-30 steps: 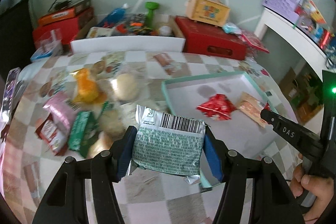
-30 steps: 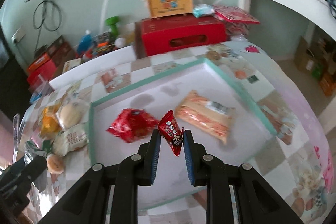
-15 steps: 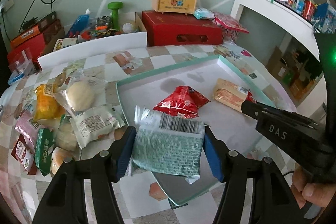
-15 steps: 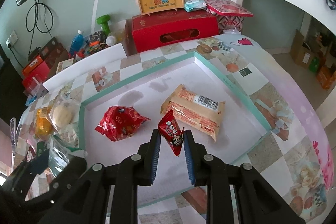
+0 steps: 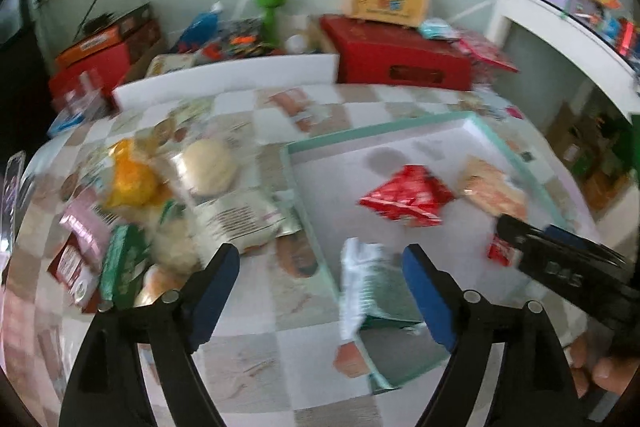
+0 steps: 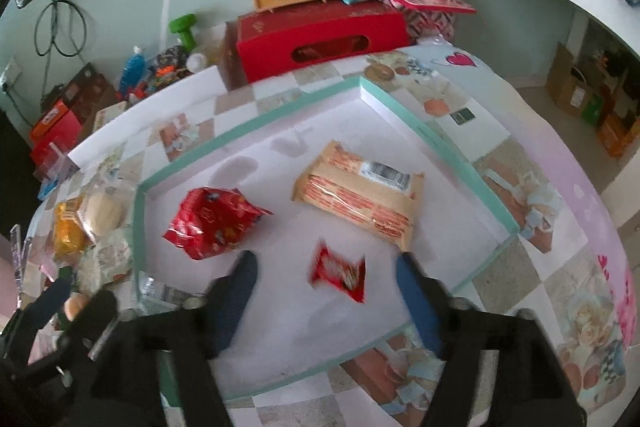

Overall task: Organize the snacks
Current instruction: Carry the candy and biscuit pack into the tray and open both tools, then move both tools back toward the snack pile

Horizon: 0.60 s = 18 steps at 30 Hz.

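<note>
Green-and-silver snack packet (image 5: 374, 291) lies over the near-left rim of the mint-edged tray (image 6: 452, 151), blurred, between the left gripper (image 5: 320, 277) fingers, whose jaws are opening; pads clear of it. Small red sachet (image 6: 340, 273) sits on the tray floor between the right gripper (image 6: 326, 277) fingers, jaws opening, no pad contact. Also in tray: red snack bag (image 6: 212, 223) and tan biscuit pack (image 6: 360, 195), apart. Wrapped buns and other snacks (image 5: 160, 195) piled on the checked tablecloth (image 5: 256, 343) left of the tray.

Three packets lie in the tray (image 6: 456, 155); snack pile (image 5: 160, 195) left of it.
</note>
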Available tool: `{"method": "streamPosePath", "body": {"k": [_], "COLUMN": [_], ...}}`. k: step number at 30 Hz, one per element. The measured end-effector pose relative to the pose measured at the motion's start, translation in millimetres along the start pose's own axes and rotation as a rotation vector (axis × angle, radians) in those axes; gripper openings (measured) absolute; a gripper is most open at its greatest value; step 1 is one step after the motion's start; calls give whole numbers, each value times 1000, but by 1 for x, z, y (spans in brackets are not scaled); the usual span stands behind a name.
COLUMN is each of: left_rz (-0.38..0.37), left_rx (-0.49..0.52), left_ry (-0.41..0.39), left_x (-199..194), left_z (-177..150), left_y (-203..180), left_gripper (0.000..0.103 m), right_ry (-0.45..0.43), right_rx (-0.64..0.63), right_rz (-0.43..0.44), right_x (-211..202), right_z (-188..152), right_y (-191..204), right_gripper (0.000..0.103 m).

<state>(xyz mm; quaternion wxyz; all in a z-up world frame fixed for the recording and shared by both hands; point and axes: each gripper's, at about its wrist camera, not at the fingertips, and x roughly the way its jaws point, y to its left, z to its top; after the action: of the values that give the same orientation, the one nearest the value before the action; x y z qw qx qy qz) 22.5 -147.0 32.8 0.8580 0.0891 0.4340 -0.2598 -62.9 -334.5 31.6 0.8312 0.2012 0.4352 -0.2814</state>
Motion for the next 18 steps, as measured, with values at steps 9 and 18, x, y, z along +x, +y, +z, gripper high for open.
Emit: {"method": "streamPosePath", "body": {"k": [9, 18], "left_rz": [91, 111], "left_rx": [-127, -209], "left_ry": [0, 13], "left_x": [3, 2], "left_z": [1, 1], "left_y": [36, 61], "left_gripper": [98, 103], "right_ry": [34, -18], "right_rx": [-10, 5], "right_rz": [-22, -21], "right_x": [11, 8], "right_z": [-3, -3], "right_y": [1, 0], "right_gripper": [103, 103]}}
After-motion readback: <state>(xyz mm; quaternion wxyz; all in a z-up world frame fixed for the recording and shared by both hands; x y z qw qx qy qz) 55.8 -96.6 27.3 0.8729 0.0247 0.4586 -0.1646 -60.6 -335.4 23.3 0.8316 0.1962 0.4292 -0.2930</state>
